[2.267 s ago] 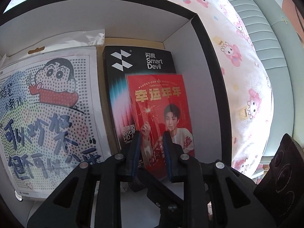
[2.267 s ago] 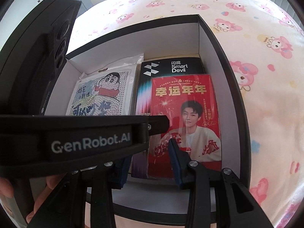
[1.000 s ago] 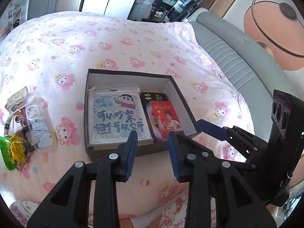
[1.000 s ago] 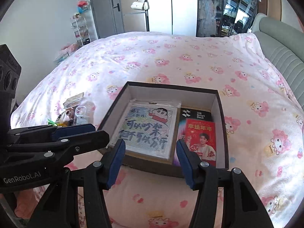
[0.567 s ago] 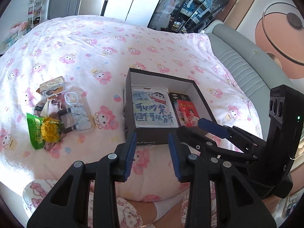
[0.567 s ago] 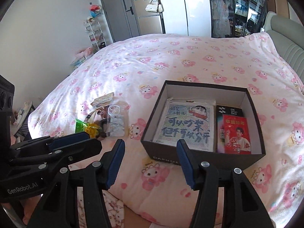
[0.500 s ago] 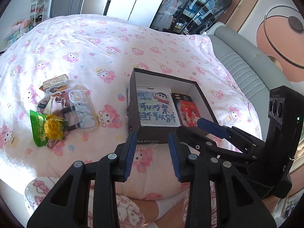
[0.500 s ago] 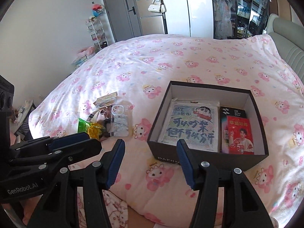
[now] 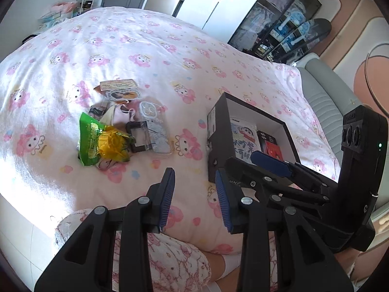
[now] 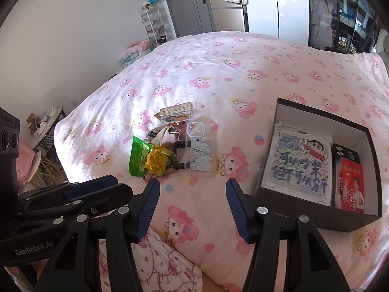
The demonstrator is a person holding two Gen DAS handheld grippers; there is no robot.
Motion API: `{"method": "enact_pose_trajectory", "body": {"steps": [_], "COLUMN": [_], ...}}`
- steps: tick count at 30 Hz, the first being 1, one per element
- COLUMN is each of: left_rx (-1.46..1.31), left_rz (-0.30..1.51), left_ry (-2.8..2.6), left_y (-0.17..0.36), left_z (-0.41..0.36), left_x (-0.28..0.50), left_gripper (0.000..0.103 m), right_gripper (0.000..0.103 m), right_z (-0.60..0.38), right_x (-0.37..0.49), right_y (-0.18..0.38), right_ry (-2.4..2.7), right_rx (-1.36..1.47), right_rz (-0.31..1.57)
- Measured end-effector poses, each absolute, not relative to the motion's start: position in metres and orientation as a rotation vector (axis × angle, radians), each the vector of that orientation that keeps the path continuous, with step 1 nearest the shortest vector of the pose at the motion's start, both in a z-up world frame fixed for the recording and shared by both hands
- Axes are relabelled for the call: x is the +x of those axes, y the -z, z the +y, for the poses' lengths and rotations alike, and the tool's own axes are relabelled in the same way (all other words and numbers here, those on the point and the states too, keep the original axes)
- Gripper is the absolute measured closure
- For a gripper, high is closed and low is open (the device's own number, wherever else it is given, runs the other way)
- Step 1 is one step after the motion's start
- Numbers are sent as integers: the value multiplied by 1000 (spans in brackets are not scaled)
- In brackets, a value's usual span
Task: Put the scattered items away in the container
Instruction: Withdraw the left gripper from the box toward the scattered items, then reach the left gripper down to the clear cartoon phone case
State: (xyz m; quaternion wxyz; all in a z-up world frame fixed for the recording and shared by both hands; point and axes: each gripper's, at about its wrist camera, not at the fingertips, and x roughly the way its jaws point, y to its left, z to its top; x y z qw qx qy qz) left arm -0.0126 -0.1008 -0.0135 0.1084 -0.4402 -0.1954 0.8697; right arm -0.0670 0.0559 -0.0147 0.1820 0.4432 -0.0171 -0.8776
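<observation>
Pink cartoon-print bedspread (image 10: pixel 218 73) fills a bedroom; grey door (image 10: pixel 187 2) behind.

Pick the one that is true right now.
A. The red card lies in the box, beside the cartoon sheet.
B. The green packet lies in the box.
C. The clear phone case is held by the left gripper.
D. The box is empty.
A: the red card lies inside the box at its right side, with the cartoon sheet to its left.
</observation>
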Motion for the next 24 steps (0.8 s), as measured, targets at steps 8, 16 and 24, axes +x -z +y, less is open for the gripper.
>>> {"method": "enact_pose_trajectory", "body": {"steps": [8,16,24], "left_rx": [-1371,-1463,-1557], "left_rz": [-660,-822,-955], "left_ry": [-2588,-2559,-2549], "left_y": [48,87,124], "left_z": [-129,-151,-159], "left_x": [-24,-43,-94], "left_gripper": [68,68,68], "right_gripper": [50,50,50], "right_z": [27,12,25], "right_x": [-91,-114,-144], "right_y": [47,84,117], "right_ry": [2413,2347,2357], "right_rx": [1343,1443,1550], "right_rz": [-61,-59,-115]}}
